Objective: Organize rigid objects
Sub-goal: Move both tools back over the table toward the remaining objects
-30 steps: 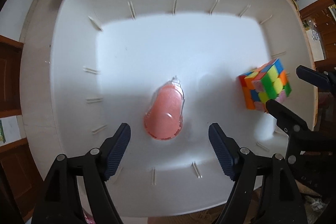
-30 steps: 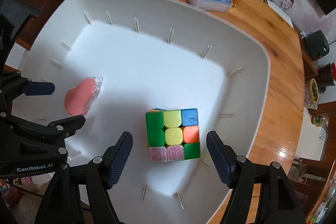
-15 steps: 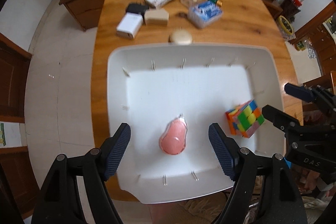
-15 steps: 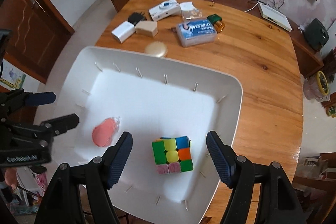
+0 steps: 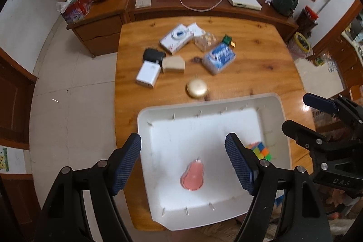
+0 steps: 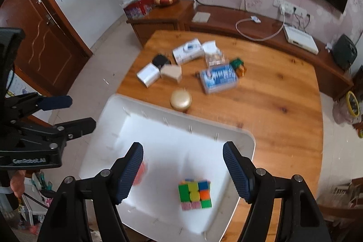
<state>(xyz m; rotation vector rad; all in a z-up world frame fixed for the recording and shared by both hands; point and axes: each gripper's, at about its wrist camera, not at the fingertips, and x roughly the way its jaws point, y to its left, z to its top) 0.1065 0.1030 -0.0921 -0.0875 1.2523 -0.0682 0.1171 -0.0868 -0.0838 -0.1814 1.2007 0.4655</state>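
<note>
A white tray point(image 5: 156, 203) sits at the near edge of the wooden table point(image 5: 261, 65). In it lie a pink pear-shaped object in clear wrap point(image 5: 192, 176) and a colour cube point(image 5: 259, 150), also seen in the right wrist view point(image 6: 195, 194). My left gripper point(image 5: 183, 162) is open and empty, high above the pink object. My right gripper point(image 6: 183, 171) is open and empty, high above the cube. The tray also shows in the right wrist view point(image 6: 109, 124). A gold round case point(image 5: 197, 88) lies just beyond the tray.
On the far half of the table lie a white box point(image 5: 148, 74), a tan box point(image 5: 173, 64), a black adapter point(image 5: 153, 55), a white carton point(image 5: 177, 37) and a blue pack point(image 5: 219, 57). A sideboard point(image 5: 204, 8) stands behind.
Both grippers have risen and pulled back from the tray, so the whole table has come into view. The pink object and cube stay in the tray. Both stay open.
</note>
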